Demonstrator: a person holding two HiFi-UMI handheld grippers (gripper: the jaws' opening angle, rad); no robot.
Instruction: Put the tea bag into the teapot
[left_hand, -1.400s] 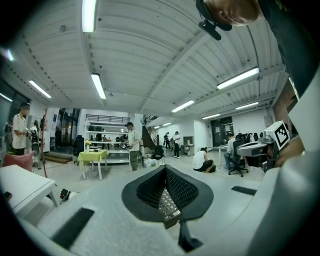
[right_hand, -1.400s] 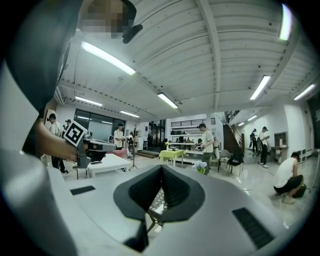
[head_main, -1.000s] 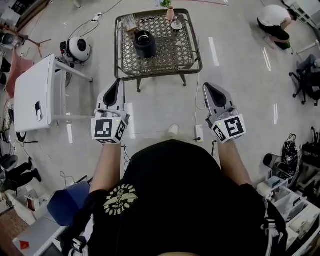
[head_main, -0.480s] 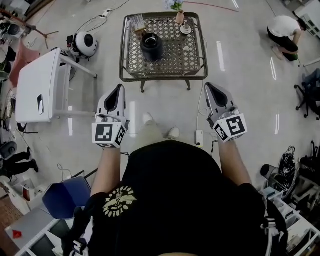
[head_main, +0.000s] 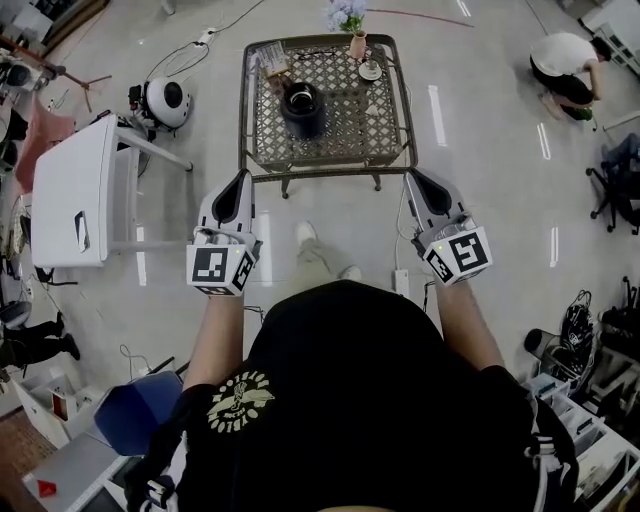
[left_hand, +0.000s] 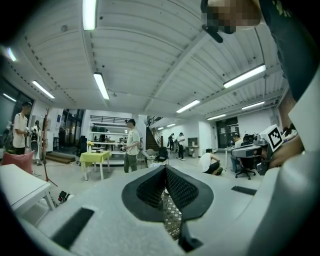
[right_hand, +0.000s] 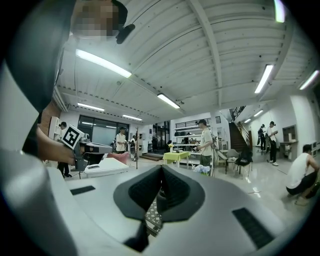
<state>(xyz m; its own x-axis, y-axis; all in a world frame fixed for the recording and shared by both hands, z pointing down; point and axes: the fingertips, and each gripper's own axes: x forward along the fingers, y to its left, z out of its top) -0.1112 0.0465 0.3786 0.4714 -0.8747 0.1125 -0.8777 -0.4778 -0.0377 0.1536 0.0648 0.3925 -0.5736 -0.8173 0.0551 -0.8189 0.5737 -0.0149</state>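
Note:
A black teapot (head_main: 302, 106) stands on a low metal lattice table (head_main: 340, 140) ahead of me on the floor. A small rack of packets (head_main: 272, 63) stands at the table's far left corner; no single tea bag can be made out at this distance. A vase with flowers (head_main: 356, 42) and a cup on a saucer (head_main: 370, 71) stand at the far right. My left gripper (head_main: 240, 179) (left_hand: 165, 169) and right gripper (head_main: 413, 177) (right_hand: 161, 169) are both held level before my chest, short of the table's near edge. Both are shut and hold nothing.
A white table (head_main: 70, 190) stands at the left, with a round white device (head_main: 165, 100) on the floor beyond it. A power strip (head_main: 402, 281) and cables lie near my feet. A person crouches at the far right (head_main: 560, 55). Office chairs (head_main: 620, 165) stand at the right.
The lattice table has slid lower and nearer in the head view as I walk toward it, one foot stepping forward. Both grippers have kept their pose and stayed shut.

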